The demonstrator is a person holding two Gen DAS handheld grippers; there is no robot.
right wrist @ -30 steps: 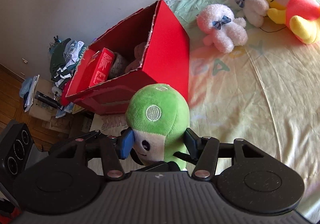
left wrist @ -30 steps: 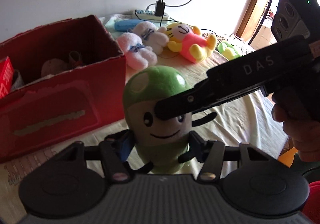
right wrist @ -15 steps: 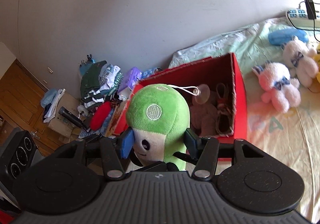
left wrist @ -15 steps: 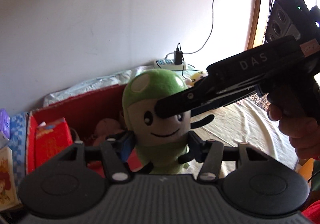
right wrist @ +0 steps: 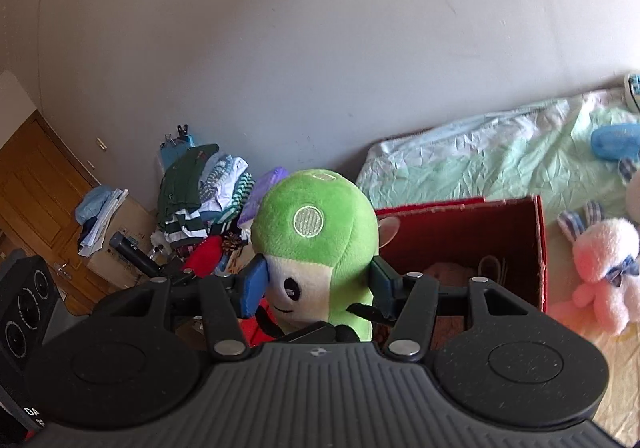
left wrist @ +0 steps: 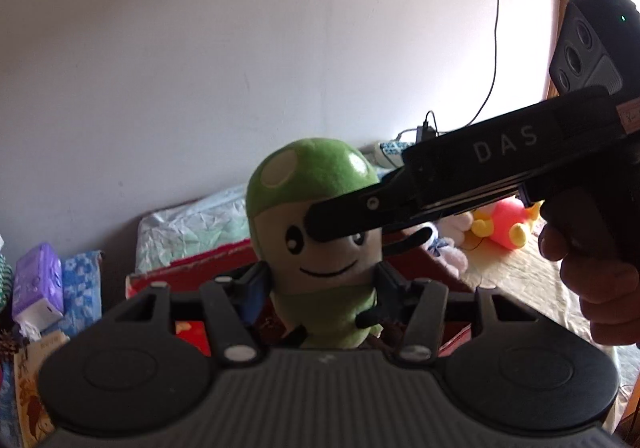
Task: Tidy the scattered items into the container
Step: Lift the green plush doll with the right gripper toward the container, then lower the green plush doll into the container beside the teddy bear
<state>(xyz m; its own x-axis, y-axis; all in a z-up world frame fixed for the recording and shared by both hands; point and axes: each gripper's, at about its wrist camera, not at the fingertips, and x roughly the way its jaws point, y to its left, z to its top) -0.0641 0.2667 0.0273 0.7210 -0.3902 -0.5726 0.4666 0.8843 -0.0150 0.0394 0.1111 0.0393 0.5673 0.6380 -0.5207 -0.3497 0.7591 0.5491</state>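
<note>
Both grippers' jaws clamp one green plush (left wrist: 316,244), held at frame centre above the red box (right wrist: 460,236): the left gripper (left wrist: 320,284) at its body, the right gripper (right wrist: 318,284) at its head. Left view only: the plush's face, partly masked by the right gripper's black bar, and a hand (left wrist: 592,288) at right. Right view only: the open box interior, a pink bunny (right wrist: 604,268) on the bed at right, and a clothes pile (right wrist: 200,192) at left.

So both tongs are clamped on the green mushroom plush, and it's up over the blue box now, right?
Not quite: the box is red, not blue, as the right wrist view shows. The rest stands: left tongs and right tongs both clamp the green mushroom plush, up over that box.
</note>
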